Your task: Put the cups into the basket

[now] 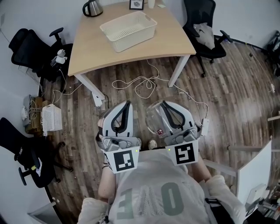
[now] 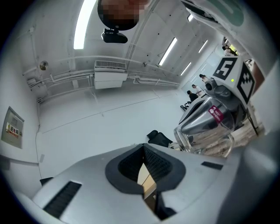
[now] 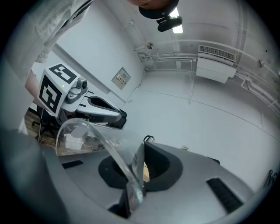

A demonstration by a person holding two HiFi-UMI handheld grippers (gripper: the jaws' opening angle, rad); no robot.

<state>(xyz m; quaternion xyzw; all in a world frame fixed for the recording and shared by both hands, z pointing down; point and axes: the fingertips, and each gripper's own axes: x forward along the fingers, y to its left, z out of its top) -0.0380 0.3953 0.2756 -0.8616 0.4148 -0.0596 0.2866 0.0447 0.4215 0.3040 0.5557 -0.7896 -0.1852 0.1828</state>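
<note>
Right gripper point(image 1: 166, 107) nipped narrow on the wall of the clear cup point(image 1: 153, 119), which hangs toward my left gripper point(image 1: 126, 107), closed on nothing just beside; basket point(image 1: 131, 38) lies straight ahead on the table point(image 1: 131, 59), well apart, nearer neither hand.

The tabletop point(image 1: 87, 48) is showing smooth, matt pale wood. On it, the basket point(image 1: 128, 29) is looking like cream perforated plastic, and the kettle point(image 1: 92, 8) is gleaming glossy. Below the tabletop, the floor point(image 1: 227, 96) is shining faintly as streaky wood planks. There too, the cup point(image 1: 154, 117) is glinting clear and glossy, while the left tool point(image 1: 127, 105) and right tool point(image 1: 165, 105) are showing matt grey plastic.
</note>
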